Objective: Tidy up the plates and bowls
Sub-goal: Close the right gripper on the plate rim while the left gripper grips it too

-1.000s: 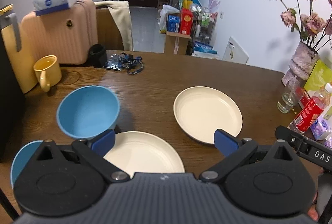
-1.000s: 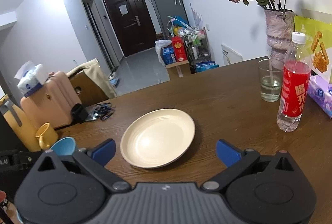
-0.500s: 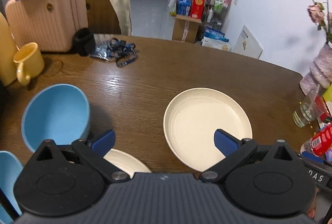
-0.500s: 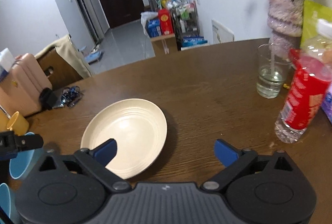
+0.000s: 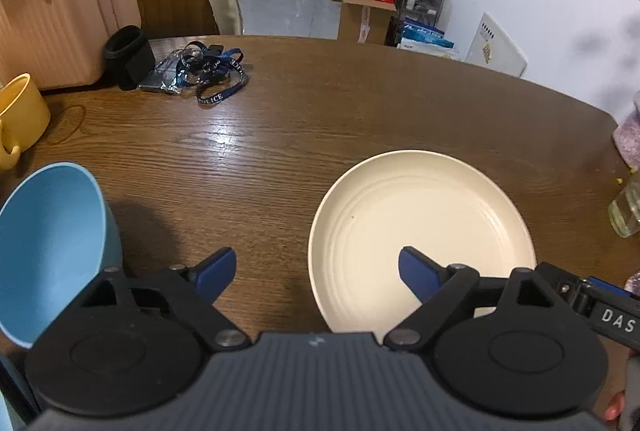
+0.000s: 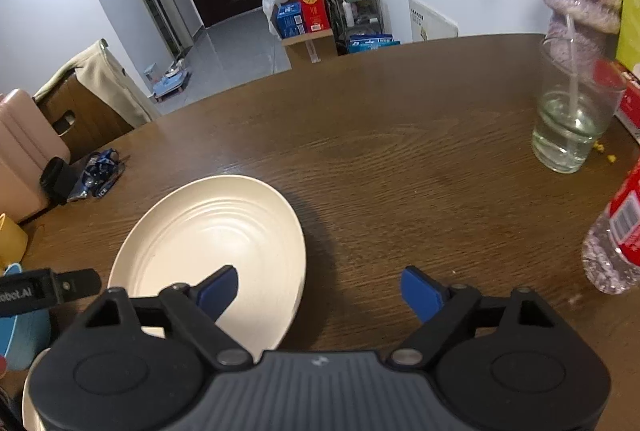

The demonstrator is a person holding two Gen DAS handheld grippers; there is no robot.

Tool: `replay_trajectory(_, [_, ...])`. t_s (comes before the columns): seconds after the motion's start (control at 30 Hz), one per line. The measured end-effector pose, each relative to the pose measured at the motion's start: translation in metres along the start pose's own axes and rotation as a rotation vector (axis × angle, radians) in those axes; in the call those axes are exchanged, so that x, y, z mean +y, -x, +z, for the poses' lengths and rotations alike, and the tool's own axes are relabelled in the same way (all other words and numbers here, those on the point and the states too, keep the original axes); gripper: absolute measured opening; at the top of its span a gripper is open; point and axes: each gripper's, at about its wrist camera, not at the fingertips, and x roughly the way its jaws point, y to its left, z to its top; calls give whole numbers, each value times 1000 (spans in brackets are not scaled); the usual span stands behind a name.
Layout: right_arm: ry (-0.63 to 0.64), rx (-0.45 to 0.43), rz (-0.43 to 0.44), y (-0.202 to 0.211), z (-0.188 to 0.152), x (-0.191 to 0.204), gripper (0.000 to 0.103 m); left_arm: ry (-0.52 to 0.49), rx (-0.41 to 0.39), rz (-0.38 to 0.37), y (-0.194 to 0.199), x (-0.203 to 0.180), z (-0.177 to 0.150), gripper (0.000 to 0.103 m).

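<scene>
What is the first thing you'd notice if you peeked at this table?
The big cream plate in the middle of the brown wooden table stands out first, with both open grippers, left gripper and right gripper, straddling its edges from either side. Next comes the bright blue bowl to the plate's left, and the glass of water near the table's right edge.

Wooden table carries cream plate, blue bowl, glass.
</scene>
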Motion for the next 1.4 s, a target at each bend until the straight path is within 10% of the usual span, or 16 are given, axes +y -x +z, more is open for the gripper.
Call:
replay_trajectory(0.57, [-21, -2, 26, -34, -2, 3, 56, 34, 53, 13, -49, 9, 9, 71])
replay_trajectory(1.13, [-63, -14, 85, -46, -5, -1, 17, 14, 70, -68, -61, 8, 4, 21])
replay_trajectory(1.4, [-78, -15, 107, -41, -10, -5, 9, 15, 58, -80, -57, 8, 0, 17])
